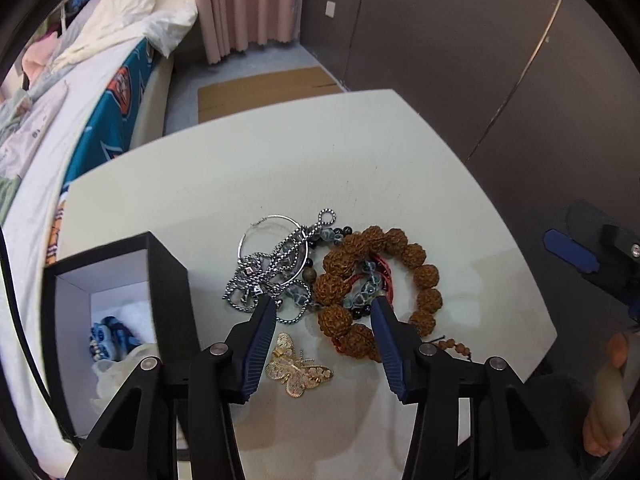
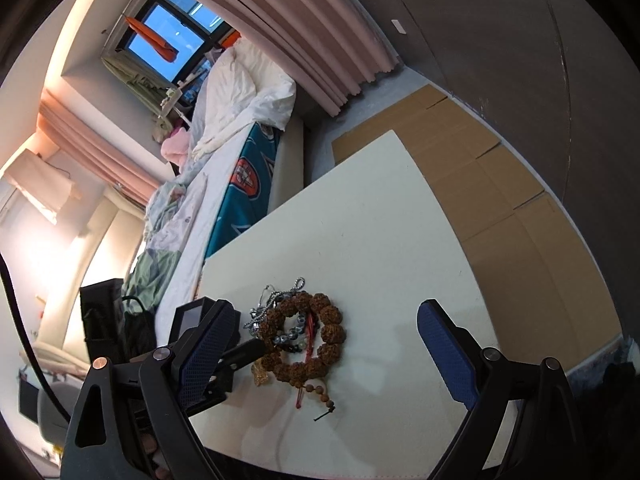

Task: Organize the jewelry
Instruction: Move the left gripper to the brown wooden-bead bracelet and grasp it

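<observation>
Left gripper (image 1: 324, 306): jaws spread wide, holding nothing, fingertips poised over the jewelry pile on the white table (image 1: 248, 168). One tip sits at the edge of the silver chain tangle (image 1: 272, 272), the other over the inner ring of the brown bead bracelet (image 1: 380, 280). Small grey-blue and black beads (image 1: 362, 294) lie inside and behind that bracelet, with a red cord beside them. A gold butterfly brooch (image 1: 298, 370) lies flat on the table between the fingers, nearer the camera. An open black box (image 1: 168, 280) stands just left of the pile; a blue-and-white item (image 1: 110, 338) rests inside on white padding. The right gripper (image 1: 576, 254) shows at the far right edge, off the table.

Right gripper (image 2: 328, 324): jaws wide apart, empty, held above the table (image 2: 360, 220). The brown bead bracelet (image 2: 304, 340) lies between its fingers, chains (image 2: 268, 304) touching its far side. The left gripper (image 2: 240, 354) reaches the pile from the left.
</observation>
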{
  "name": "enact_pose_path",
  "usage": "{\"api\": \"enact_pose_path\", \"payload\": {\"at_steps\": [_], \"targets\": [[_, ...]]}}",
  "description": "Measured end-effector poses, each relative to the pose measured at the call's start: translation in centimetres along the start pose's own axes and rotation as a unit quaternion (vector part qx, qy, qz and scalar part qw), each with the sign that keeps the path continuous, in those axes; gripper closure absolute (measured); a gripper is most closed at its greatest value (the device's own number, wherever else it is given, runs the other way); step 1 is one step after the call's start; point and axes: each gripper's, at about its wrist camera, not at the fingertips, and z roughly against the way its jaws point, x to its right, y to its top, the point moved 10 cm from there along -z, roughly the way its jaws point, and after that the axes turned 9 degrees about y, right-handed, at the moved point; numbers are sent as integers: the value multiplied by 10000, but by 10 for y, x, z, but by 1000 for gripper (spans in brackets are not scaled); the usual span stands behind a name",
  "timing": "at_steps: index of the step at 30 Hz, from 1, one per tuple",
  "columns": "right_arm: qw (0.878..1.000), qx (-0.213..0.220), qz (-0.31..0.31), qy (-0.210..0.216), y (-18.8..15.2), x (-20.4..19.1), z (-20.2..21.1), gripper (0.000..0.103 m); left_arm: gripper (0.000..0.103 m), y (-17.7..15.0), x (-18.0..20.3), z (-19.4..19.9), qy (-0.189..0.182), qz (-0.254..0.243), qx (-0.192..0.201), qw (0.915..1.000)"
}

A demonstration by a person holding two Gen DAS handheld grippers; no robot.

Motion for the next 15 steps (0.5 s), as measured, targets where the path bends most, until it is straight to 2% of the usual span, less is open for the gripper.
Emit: {"api": "enact_pose_path", "payload": {"at_steps": [2, 7, 8, 15], "targets": [[10000, -31, -24, -9, 0, 1, -3, 9, 57, 0, 3, -8, 5, -40, -85, 10000], [9999, -108, -80, -49, -2, 1, -8, 9, 81, -2, 5, -18, -209, 28, -282, 9994], [9999, -116, -80, -55, -2, 0, -9, 9, 83, -1, 4, -17, -224, 50, -265, 9994], [9999, -130, -36, -52, -3, -9, -15, 10, 84, 10, 1, 20, -557, 48, 206, 9982]]}}
